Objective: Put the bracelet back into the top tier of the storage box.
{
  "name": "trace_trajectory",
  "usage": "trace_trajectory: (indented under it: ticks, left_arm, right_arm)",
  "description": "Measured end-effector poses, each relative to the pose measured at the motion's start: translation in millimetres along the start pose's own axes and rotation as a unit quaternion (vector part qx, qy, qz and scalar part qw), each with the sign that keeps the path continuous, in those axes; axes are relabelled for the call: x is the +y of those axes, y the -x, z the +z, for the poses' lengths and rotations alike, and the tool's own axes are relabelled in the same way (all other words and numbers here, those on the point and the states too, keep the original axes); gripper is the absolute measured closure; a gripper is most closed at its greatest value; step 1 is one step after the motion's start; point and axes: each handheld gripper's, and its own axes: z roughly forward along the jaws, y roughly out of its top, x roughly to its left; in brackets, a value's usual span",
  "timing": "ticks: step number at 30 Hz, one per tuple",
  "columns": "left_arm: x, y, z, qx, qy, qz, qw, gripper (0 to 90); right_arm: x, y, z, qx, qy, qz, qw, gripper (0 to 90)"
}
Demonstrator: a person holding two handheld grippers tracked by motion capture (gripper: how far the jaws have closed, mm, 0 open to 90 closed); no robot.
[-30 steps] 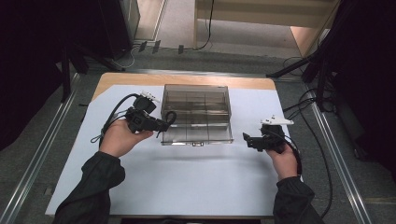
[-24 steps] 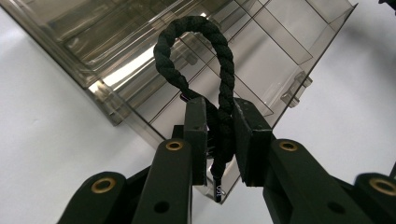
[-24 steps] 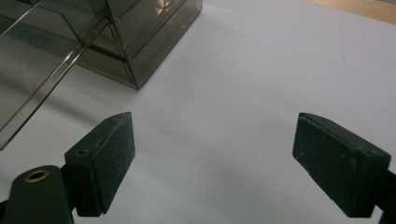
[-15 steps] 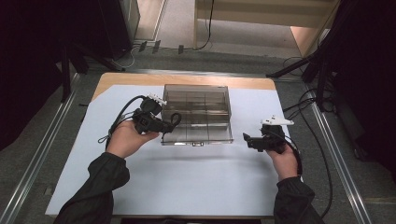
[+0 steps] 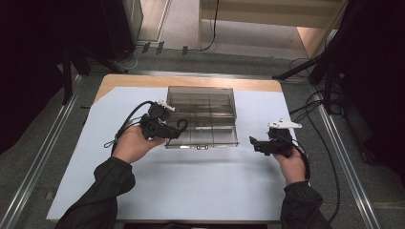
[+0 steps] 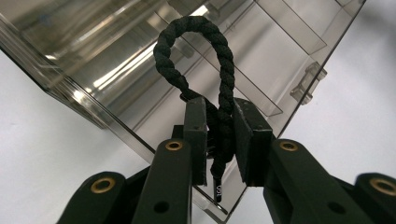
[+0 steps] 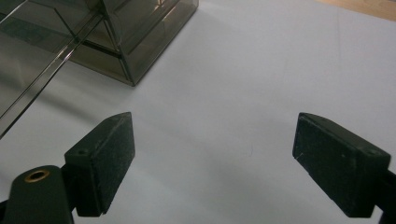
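Observation:
A black twisted rope loop [image 6: 220, 59] stands up between the jaws of my left gripper [image 6: 219, 136], which is shut on its two strands. That gripper [image 5: 177, 131] hangs at the front left corner of a smoky clear plastic compartment box [image 5: 202, 143], with the rope [image 5: 182, 126] over the box's edge. The box [image 6: 289, 42] has dividers inside and a small latch on its front. My right gripper [image 5: 253, 142] is to the right of the box, low over the white sheet. Its jaws stand wide apart [image 7: 212, 144] with nothing between them, and the box's corner [image 7: 140, 44] lies ahead on the left.
A white sheet [image 5: 200, 186] covers the wooden table [image 5: 191, 82], with bare sheet in front of the box. Metal rails run along both sides of the table. Cables [image 5: 329, 157] trail on the floor at the right.
My left gripper has carried the rope loop to the right, from beside the box to over its front left corner. The right gripper has stayed in place.

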Motion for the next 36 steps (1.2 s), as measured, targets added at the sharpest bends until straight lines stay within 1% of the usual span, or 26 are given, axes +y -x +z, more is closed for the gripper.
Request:
trace_trajectory:
  ticks: [4, 12, 18, 27, 29, 36]
  left_arm:
    - [-0.8, -0.1, 2.7, -0.003, -0.012, 0.001, 0.9999, 77.6]
    - [-1.1, 0.8, 6.0, -0.003, -0.028, 0.003, 0.9996, 77.4]
    - [-1.2, 1.1, 8.8, -0.007, -0.037, 0.002, 0.9993, 77.2]
    - [-1.3, -0.7, 12.3, -0.011, -0.041, -0.004, 0.9991, 76.5]
    - [-1.1, -0.9, 13.4, -0.011, -0.043, -0.002, 0.999, 75.7]
    - [-0.6, -0.9, 17.0, -0.012, -0.045, -0.007, 0.9989, 73.1]
  right_arm:
    - [0.0, -0.2, -0.1, 0.0, 0.0, 0.001, 1.0, 14.0]
    - [-0.1, -0.3, -0.1, 0.0, 0.001, 0.0, 1.0, 14.0]
    - [-0.1, 0.1, -0.1, 0.0, 0.0, -0.001, 1.0, 14.0]
    - [-0.1, -0.5, 0.2, 0.0, -0.001, -0.002, 1.0, 14.0]
    - [-0.1, -0.6, 0.3, 0.0, -0.001, -0.002, 1.0, 14.0]
    - [-0.1, -1.2, 0.8, 0.001, -0.002, -0.005, 1.0, 14.0]
